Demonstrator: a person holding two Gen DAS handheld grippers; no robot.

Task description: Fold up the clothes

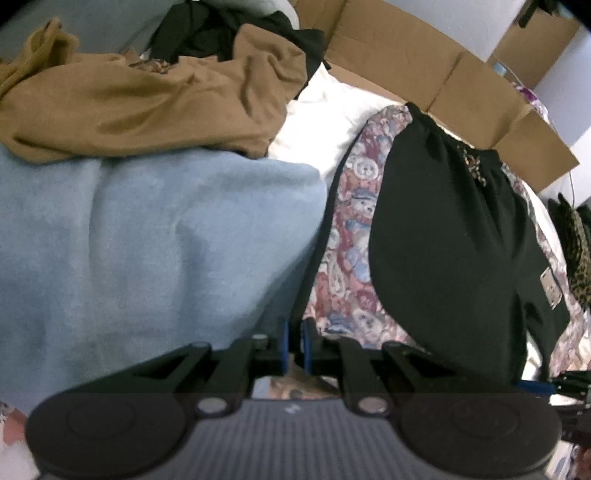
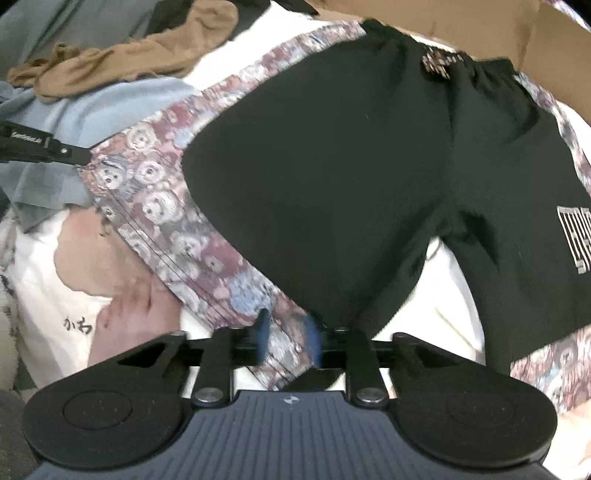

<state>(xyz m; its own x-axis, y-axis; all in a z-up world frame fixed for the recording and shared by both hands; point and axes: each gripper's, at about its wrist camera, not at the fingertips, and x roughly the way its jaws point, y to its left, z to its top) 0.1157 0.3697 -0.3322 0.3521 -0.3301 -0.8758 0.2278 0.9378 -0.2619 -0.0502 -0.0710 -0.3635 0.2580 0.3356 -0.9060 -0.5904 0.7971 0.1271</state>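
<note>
Black shorts point(image 1: 443, 240) point(image 2: 351, 166) with a white logo point(image 2: 576, 240) lie flat on a bear-print cloth point(image 1: 354, 229) point(image 2: 166, 206). My left gripper point(image 1: 295, 343) is shut on that cloth's dark-trimmed left edge; the right wrist view shows it point(image 2: 79, 154) pinching the same corner. My right gripper point(image 2: 287, 332) hovers at the near edge by the shorts' leg hem. Its blue pads point(image 2: 263, 332) stand apart and blurred, with the printed cloth showing between them, not pressed. It appears in the left wrist view at the bottom right point(image 1: 543, 387).
A light blue blanket point(image 1: 147, 240) lies left of the cloth, with a tan garment point(image 1: 147, 103) and dark clothes point(image 1: 207, 33) heaped behind. Cardboard box point(image 1: 424, 59) lines the far side. White bedding point(image 1: 325, 122), a leopard-print item point(image 1: 576, 251), and white-and-pink fabric point(image 2: 74, 277) surround it.
</note>
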